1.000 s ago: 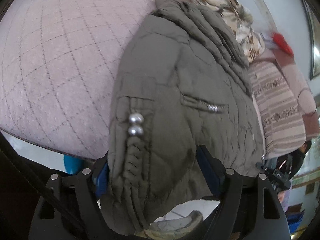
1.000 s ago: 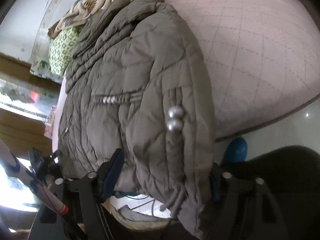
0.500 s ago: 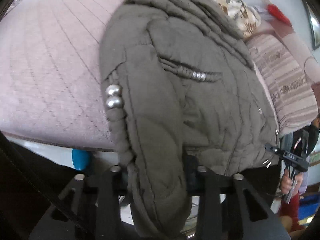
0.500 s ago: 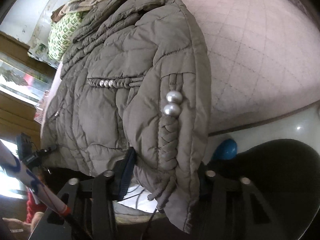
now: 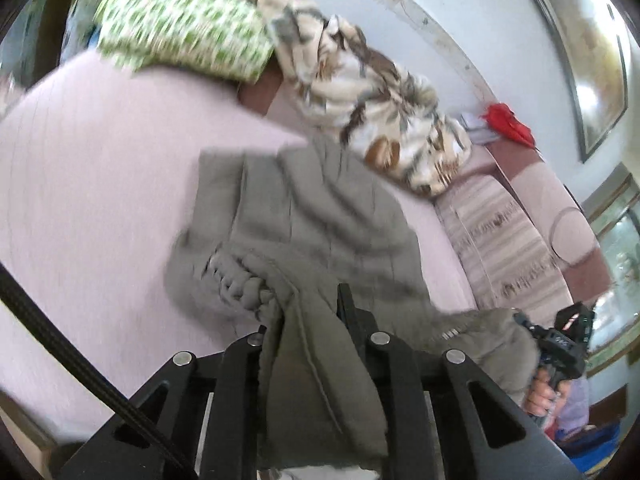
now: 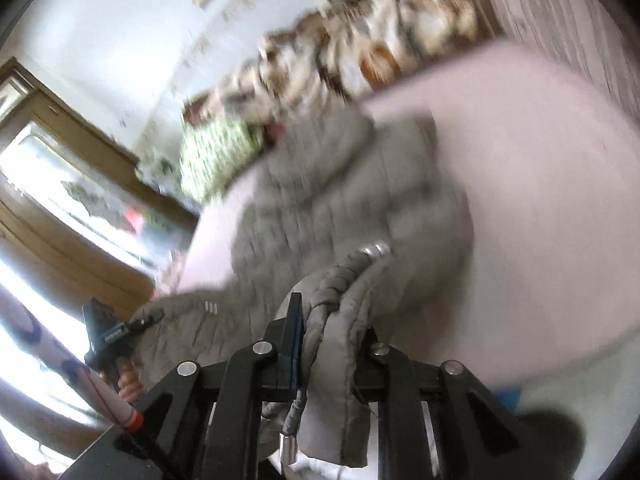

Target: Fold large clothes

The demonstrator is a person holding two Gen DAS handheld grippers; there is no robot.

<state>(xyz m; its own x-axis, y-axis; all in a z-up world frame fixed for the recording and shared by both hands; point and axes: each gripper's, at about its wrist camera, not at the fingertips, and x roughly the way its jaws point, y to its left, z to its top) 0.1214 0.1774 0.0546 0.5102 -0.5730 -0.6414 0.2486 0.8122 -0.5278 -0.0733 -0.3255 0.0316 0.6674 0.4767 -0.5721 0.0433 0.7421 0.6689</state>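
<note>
My left hand-held gripper [image 5: 308,320] and right hand-held gripper [image 6: 328,328], jaws closing, each pinch the jacket [image 5: 320,216] hem; its length lies ahead across the bed [image 5: 100,184].

No legible text or labels.

Motion blur smears both views, worst on the right wrist, where the jacket's [image 6: 352,208] quilting and the patterned blanket [image 6: 360,40] dissolve into streaks. The left claw's [image 5: 310,320] pads are buried under jacket [image 5: 320,220] fabric; its jaws are closing with cloth between them. The right claw's [image 6: 328,320] far finger hides behind the sleeve, its jaws closing on cloth too. The jacket's lower hem runs off the bottom edge. The green pillow's [image 5: 180,28] print is unreadable.
</note>
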